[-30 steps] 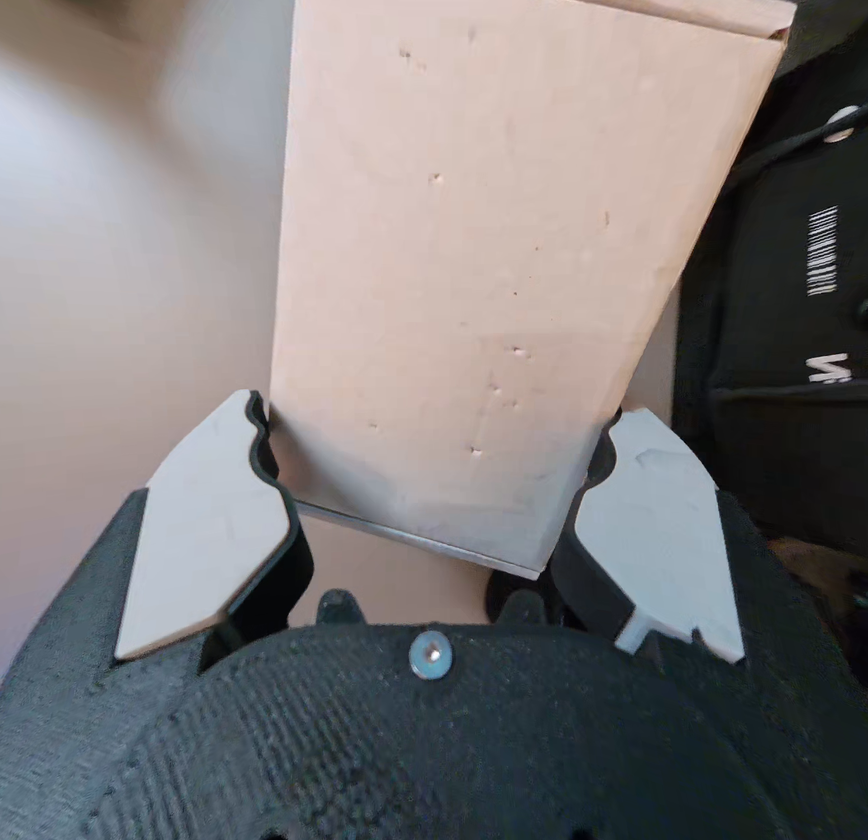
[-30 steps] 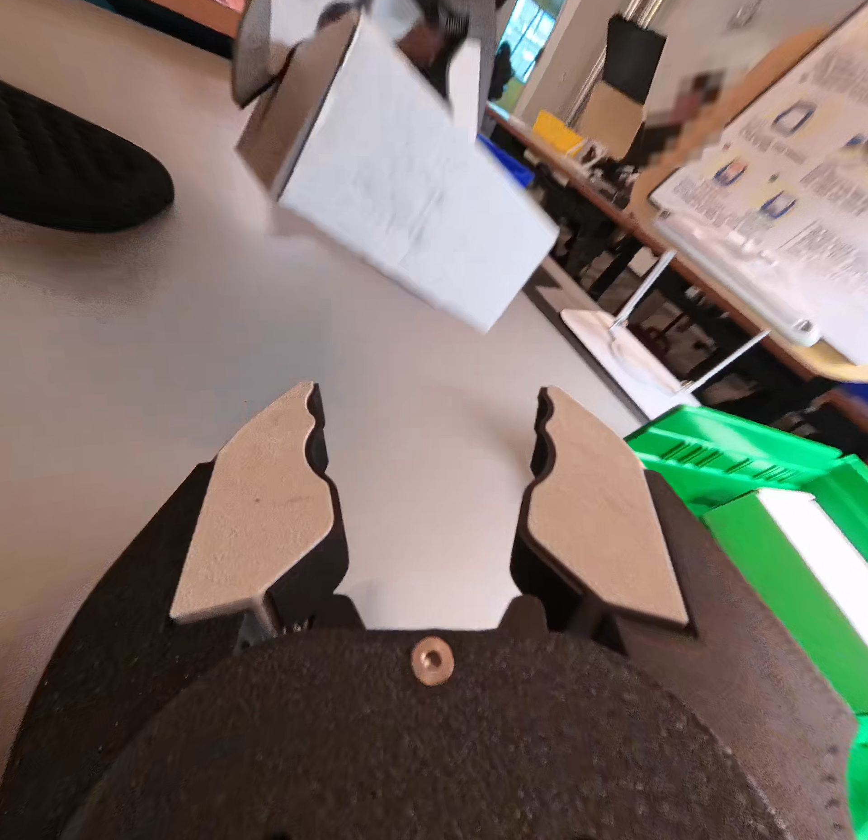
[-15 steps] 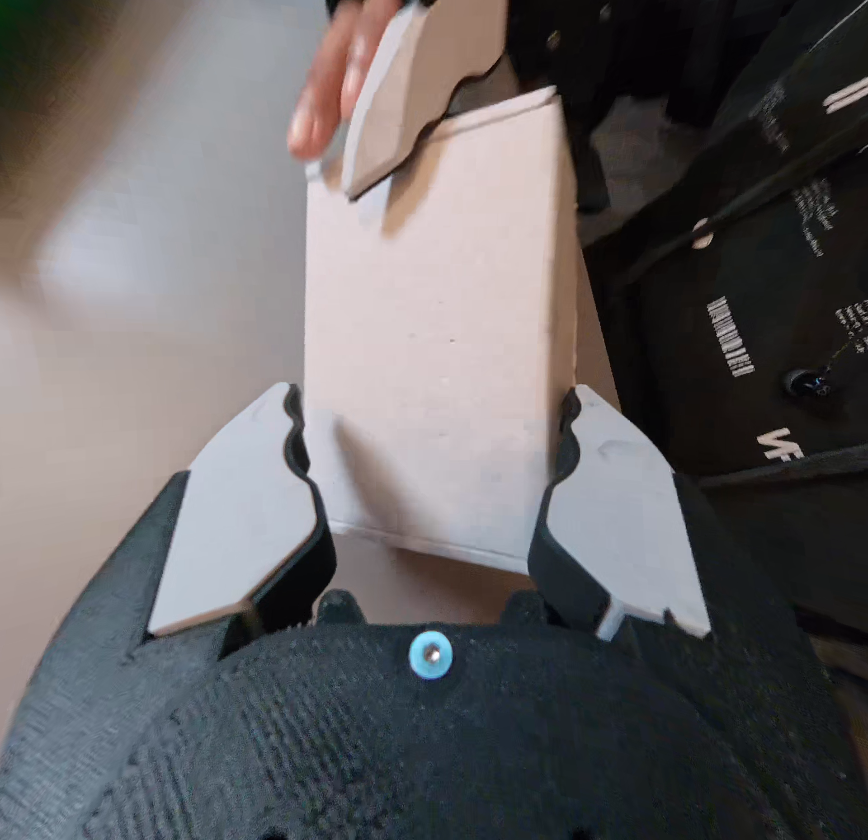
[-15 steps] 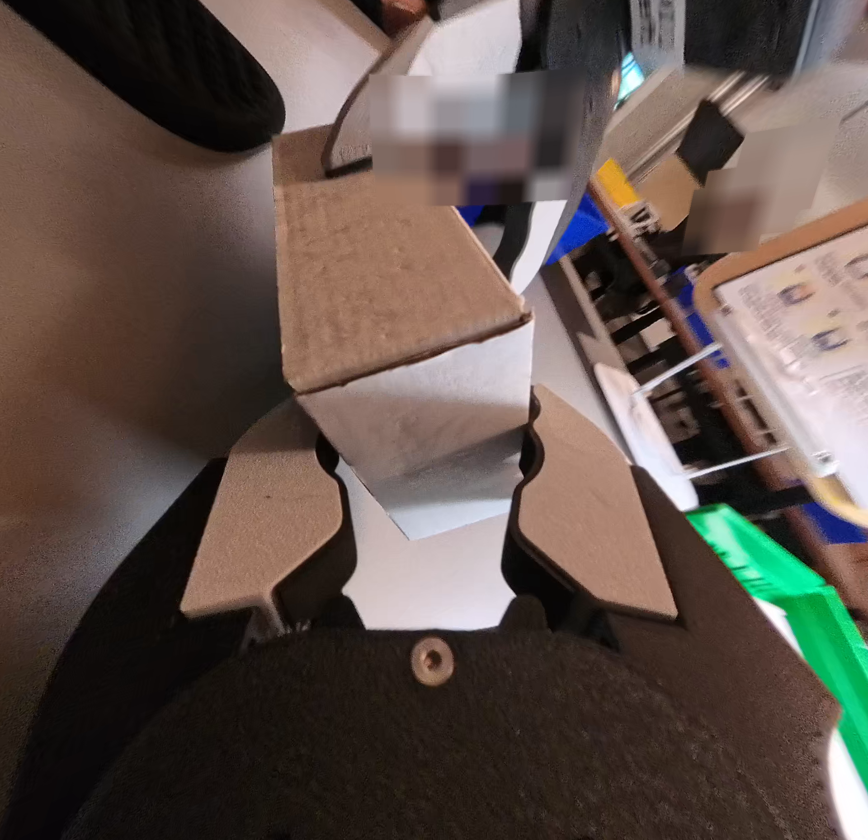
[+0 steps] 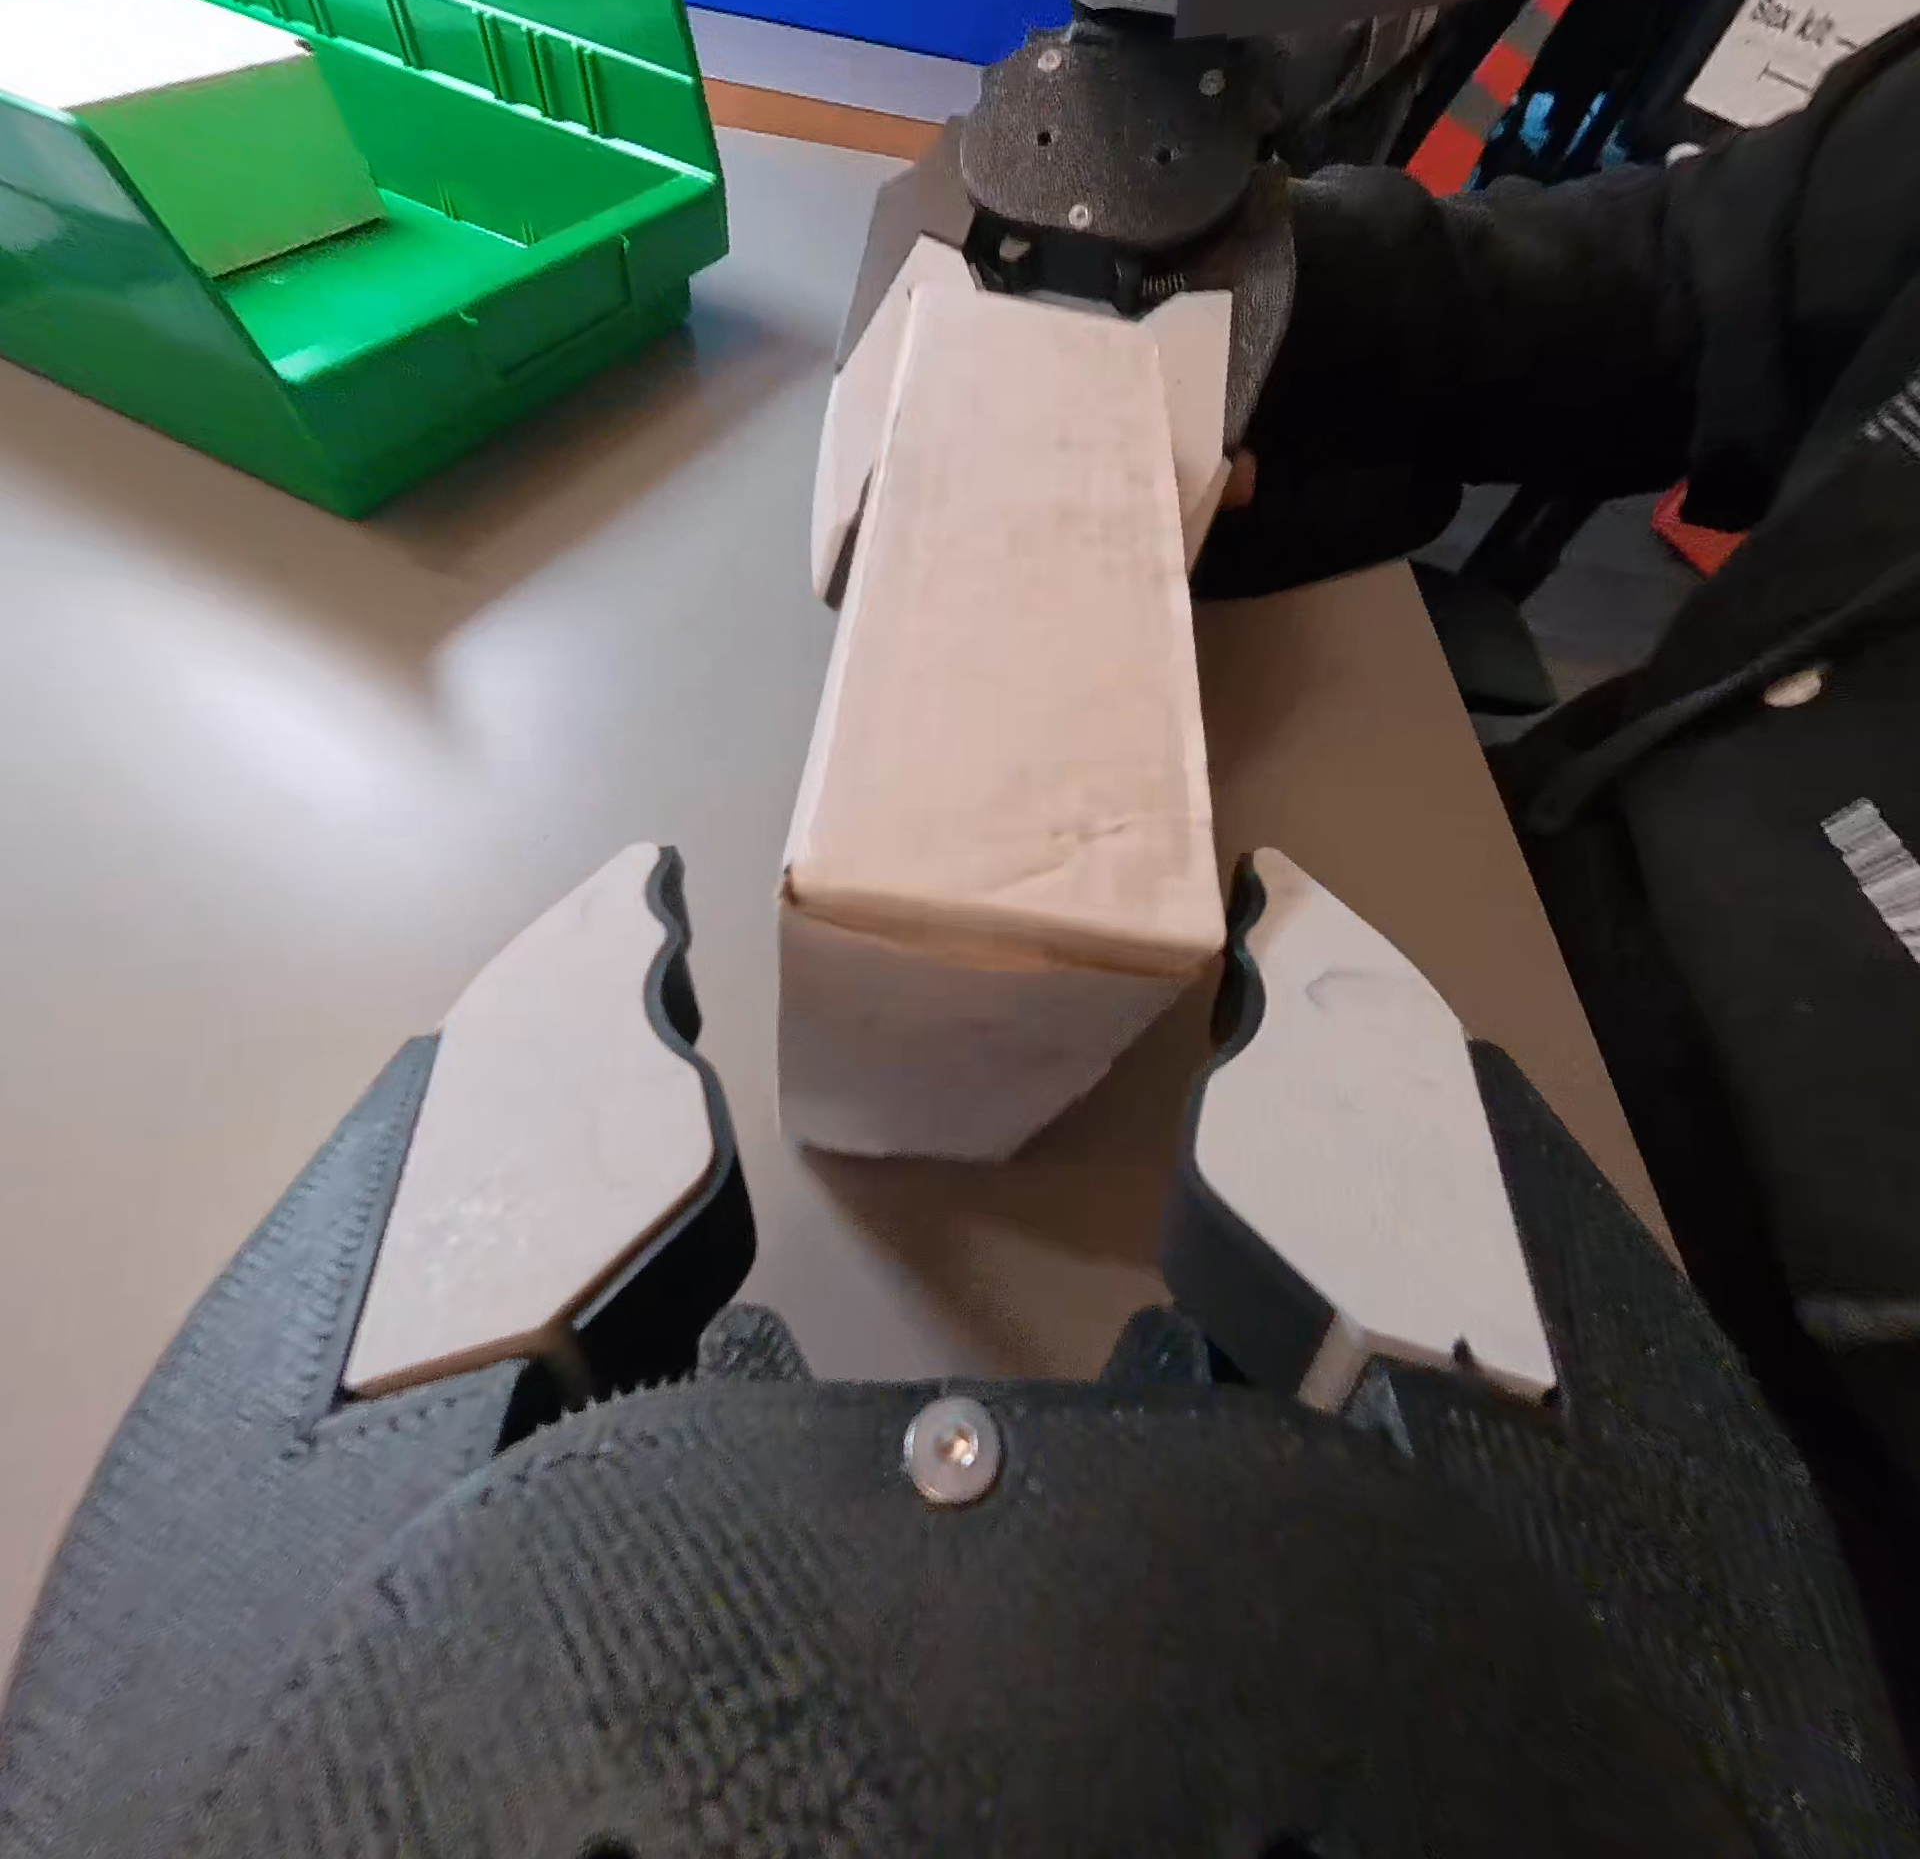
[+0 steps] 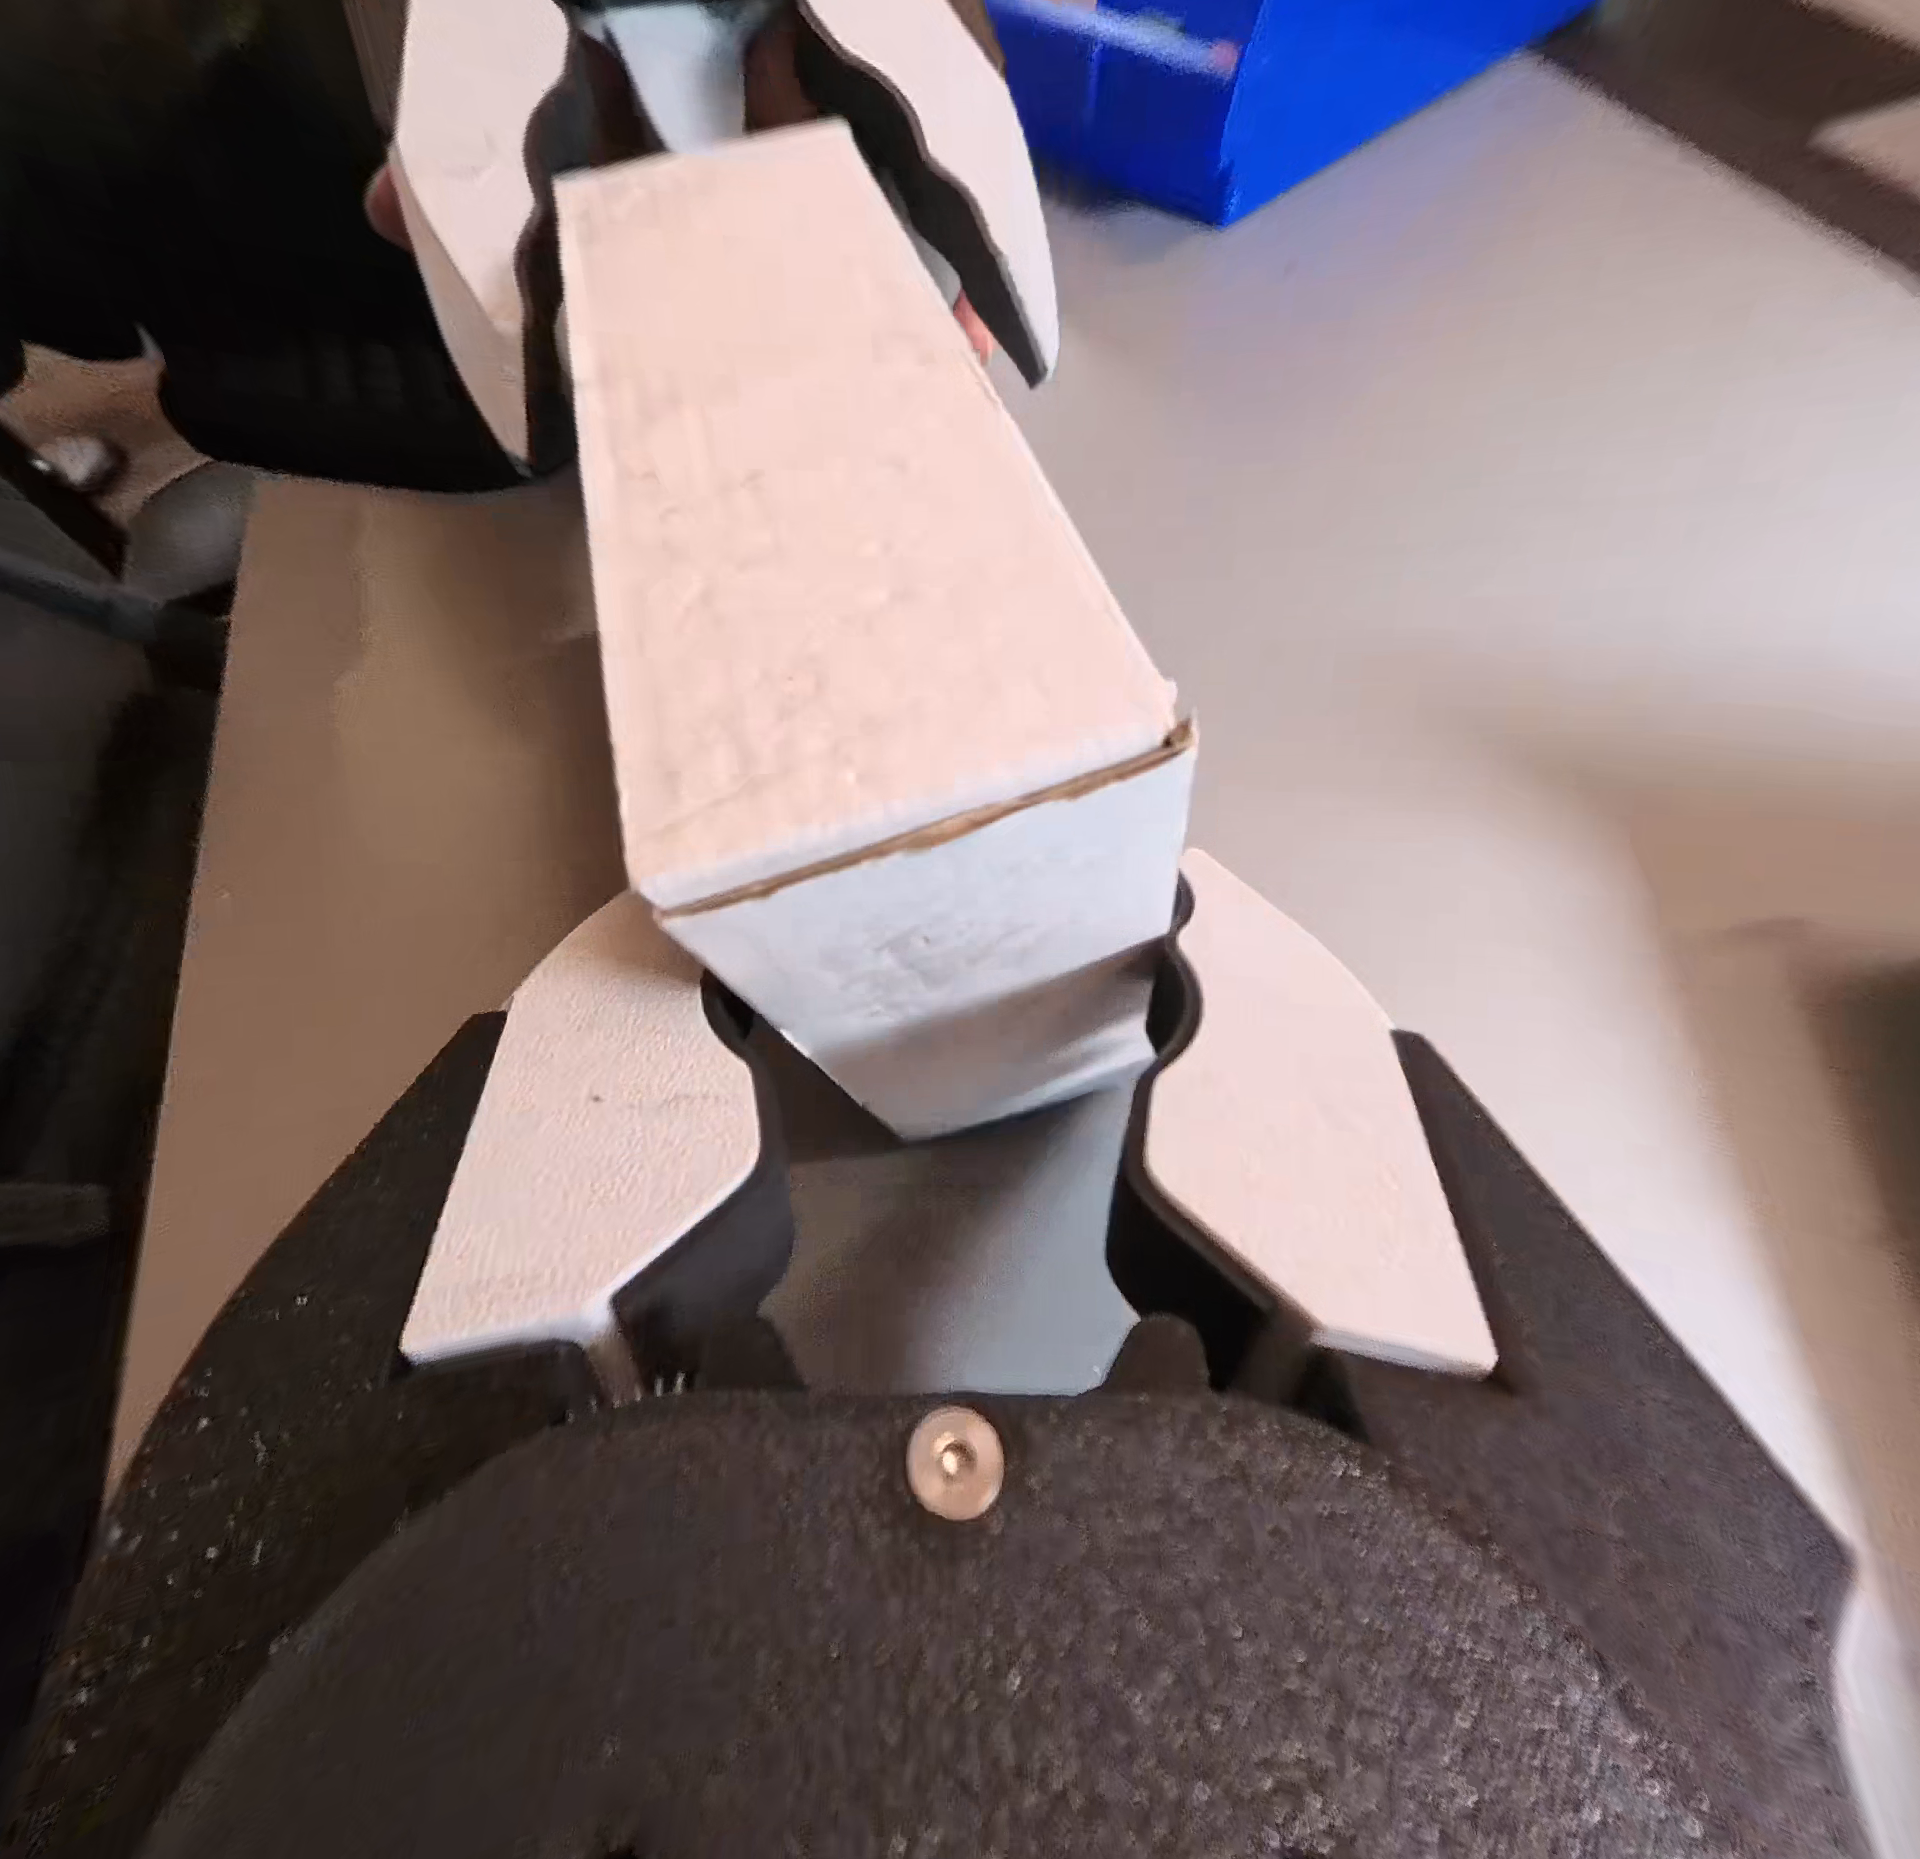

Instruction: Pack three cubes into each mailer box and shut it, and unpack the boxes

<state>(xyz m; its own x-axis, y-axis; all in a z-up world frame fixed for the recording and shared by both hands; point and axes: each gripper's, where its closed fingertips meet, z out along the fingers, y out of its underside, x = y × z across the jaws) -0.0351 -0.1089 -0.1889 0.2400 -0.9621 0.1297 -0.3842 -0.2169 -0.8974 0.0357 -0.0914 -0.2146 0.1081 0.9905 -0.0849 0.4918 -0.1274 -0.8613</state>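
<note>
The long white mailer box [image 5: 997, 666] is closed and held lengthwise between the two tools, raised a little over the grey counter [image 5: 312, 770] as far as the blurred shadow beneath it lets one judge.

In the left wrist view the left tool [image 5: 956, 1020] stands wide apart. Its finger at 3 o'clock lies against the box's near corner, while the finger at 9 o'clock is clear of the box with counter showing in the gap, so this tool has no hold on anything.

The right tool [image 6: 956, 1020] is partly closed round the opposite end of the box. In its own view both fingers press the end's sides, and in the left wrist view the same tool [image 5: 1013, 355] sits at 12 o'clock with its pads flanking the far end, gripped by a gloved hand [image 5: 1340, 386] in a black sleeve.

A green bin [image 5: 343, 282] rests on the counter toward 10 o'clock in the left wrist view, with a white box [image 5: 177, 95] lying inside it. A blue bin [image 6: 1299, 74] stands at about 1 o'clock in the right wrist view; what it holds is too blurred to name.
</note>
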